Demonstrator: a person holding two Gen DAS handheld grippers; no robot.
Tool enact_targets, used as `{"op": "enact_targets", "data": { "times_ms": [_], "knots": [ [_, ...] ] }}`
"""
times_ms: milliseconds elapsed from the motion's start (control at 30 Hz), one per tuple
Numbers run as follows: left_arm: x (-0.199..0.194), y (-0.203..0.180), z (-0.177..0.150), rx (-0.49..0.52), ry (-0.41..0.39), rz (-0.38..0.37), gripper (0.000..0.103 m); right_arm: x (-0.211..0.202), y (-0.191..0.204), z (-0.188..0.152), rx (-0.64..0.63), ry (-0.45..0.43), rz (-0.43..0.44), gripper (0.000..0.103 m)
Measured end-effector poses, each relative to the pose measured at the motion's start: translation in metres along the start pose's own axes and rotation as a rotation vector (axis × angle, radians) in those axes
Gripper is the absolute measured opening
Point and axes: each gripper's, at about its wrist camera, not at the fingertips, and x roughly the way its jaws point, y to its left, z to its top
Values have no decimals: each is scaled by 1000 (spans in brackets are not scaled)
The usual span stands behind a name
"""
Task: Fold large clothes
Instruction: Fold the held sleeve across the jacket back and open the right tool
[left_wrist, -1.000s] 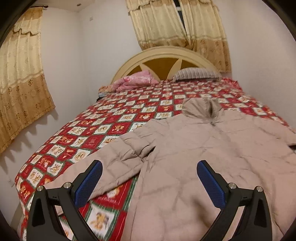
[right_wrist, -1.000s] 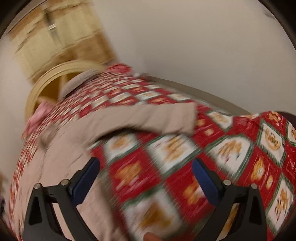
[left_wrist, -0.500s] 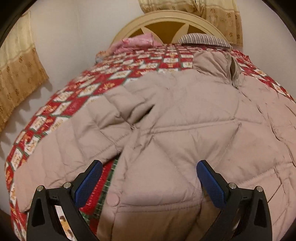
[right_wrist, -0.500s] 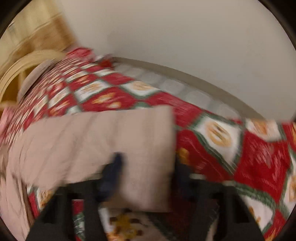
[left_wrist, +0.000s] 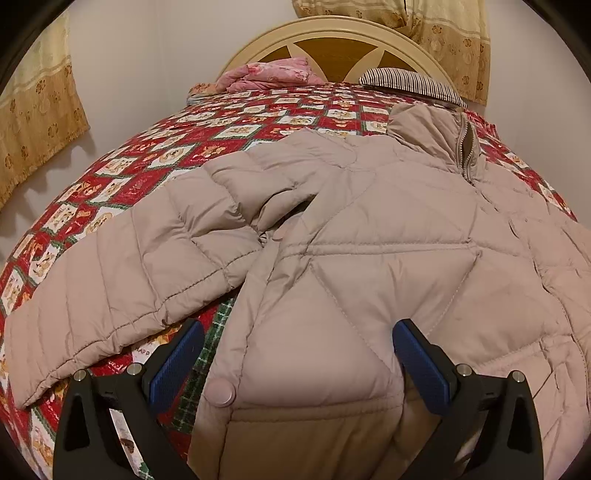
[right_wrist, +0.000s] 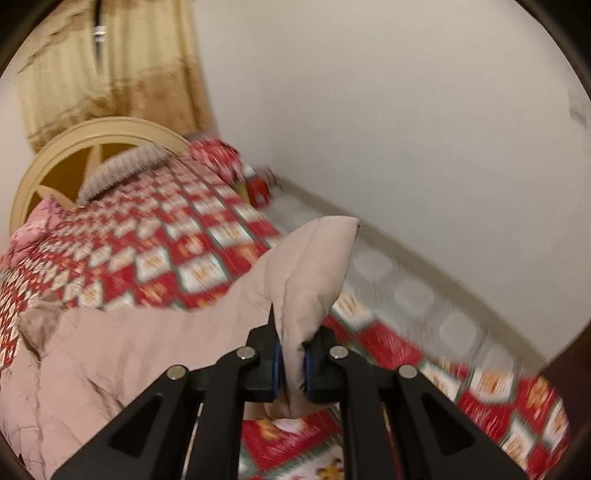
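A beige quilted jacket (left_wrist: 369, 229) lies front up on the bed, collar toward the headboard, one sleeve (left_wrist: 122, 280) stretched out to the left. My left gripper (left_wrist: 295, 362) hangs open just over the jacket's lower left hem, its blue pads (left_wrist: 177, 362) either side of a round snap button (left_wrist: 221, 392). In the right wrist view my right gripper (right_wrist: 291, 363) is closing, its jaws pinched on the cuff of the other sleeve (right_wrist: 310, 266), which is lifted off the bedspread. The rest of the jacket (right_wrist: 129, 350) trails to the lower left.
The bed carries a red, white and green patterned bedspread (left_wrist: 155, 158). A pink folded blanket (left_wrist: 269, 74) and a striped pillow (left_wrist: 406, 83) lie by the cream headboard (left_wrist: 332, 40). Curtains (left_wrist: 40, 110) hang at the left. A white wall (right_wrist: 406, 129) runs along the bed's right side.
My left gripper dropped closer to the jacket's hem, then held still. My right gripper went from wide open over the bedspread to shut on the sleeve cuff and lifted it.
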Motion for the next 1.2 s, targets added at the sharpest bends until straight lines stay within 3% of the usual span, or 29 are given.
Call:
{"op": "enact_targets", "data": {
  "times_ms": [267, 433, 600, 767, 967, 1200],
  "knots": [
    [-1, 4, -1, -19, -6, -15, 102, -76, 134, 32, -280, -214, 148, 12],
    [-1, 9, -1, -42, -12, -28, 102, -105, 221, 6, -457, -277, 281, 11],
    [-1, 12, -1, -62, -15, -43, 102, -110, 304, -34, -591, -278, 401, 11],
    [-3, 18, -1, -88, -25, -48, 102, -95, 374, -86, -669, -199, 505, 11],
    [-3, 21, -1, -107, -27, -51, 102, -67, 431, -158, -691, -52, 588, 11],
    [-4, 19, -2, -101, -30, -30, 102, -27, 438, -206, -666, 150, 677, 16]
  ]
}}
